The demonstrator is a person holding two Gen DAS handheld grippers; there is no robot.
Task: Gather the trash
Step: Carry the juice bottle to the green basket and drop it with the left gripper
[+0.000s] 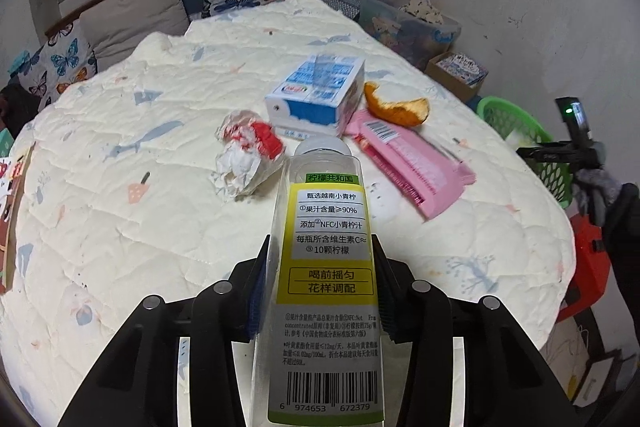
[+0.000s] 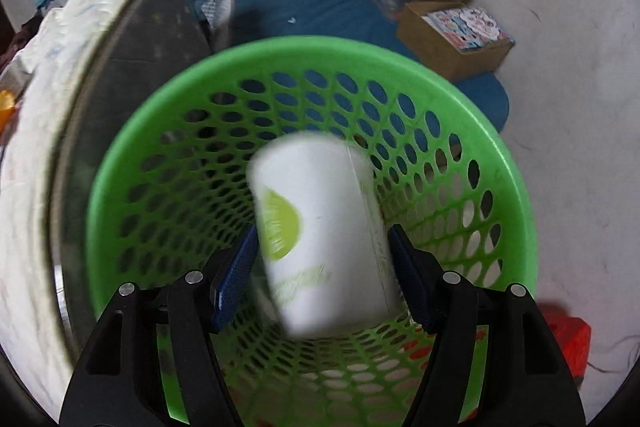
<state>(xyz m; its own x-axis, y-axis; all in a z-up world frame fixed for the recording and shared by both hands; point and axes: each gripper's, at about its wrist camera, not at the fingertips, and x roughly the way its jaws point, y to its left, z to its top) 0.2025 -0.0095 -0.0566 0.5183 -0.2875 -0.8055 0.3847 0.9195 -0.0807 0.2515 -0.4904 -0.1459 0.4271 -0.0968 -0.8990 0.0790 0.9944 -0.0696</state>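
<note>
**Left gripper** (image 1: 320, 291): jaws clamped on a clear plastic bottle (image 1: 324, 267), one blue pad against each side of its yellow-labelled body. The bottle ran lengthwise between the fingers, white cap end pointing away from the camera and barcode end nearest it, held above the quilted bed cover (image 1: 160, 207).

**Loose trash on the bed cover, beyond the bottle's cap:**
- Crumpled white-and-red wrapper (image 1: 248, 155), to the left of the cap.
- Blue-and-white carton (image 1: 316, 95), lying behind the cap.
- Orange peel (image 1: 396, 105), curled, just right of the carton.
- Pink packet (image 1: 412, 163), flat, its near end right of the bottle's neck, its far end beside the carton and under the peel's edge.

**Right gripper** (image 2: 322, 259): jaws closed against a white paper cup (image 2: 320, 239) bearing a lime-green print; the cup sat tilted between the two blue pads, blurred by motion. Contact on the right pad was plain; on the left pad the blur left it less certain.

**Green basket** (image 2: 500, 163): perforated plastic, standing on the floor beside the bed. The cup hung inside its rim, above the bottom. In the left wrist view the basket (image 1: 516, 131) showed past the bed's right edge.
</note>
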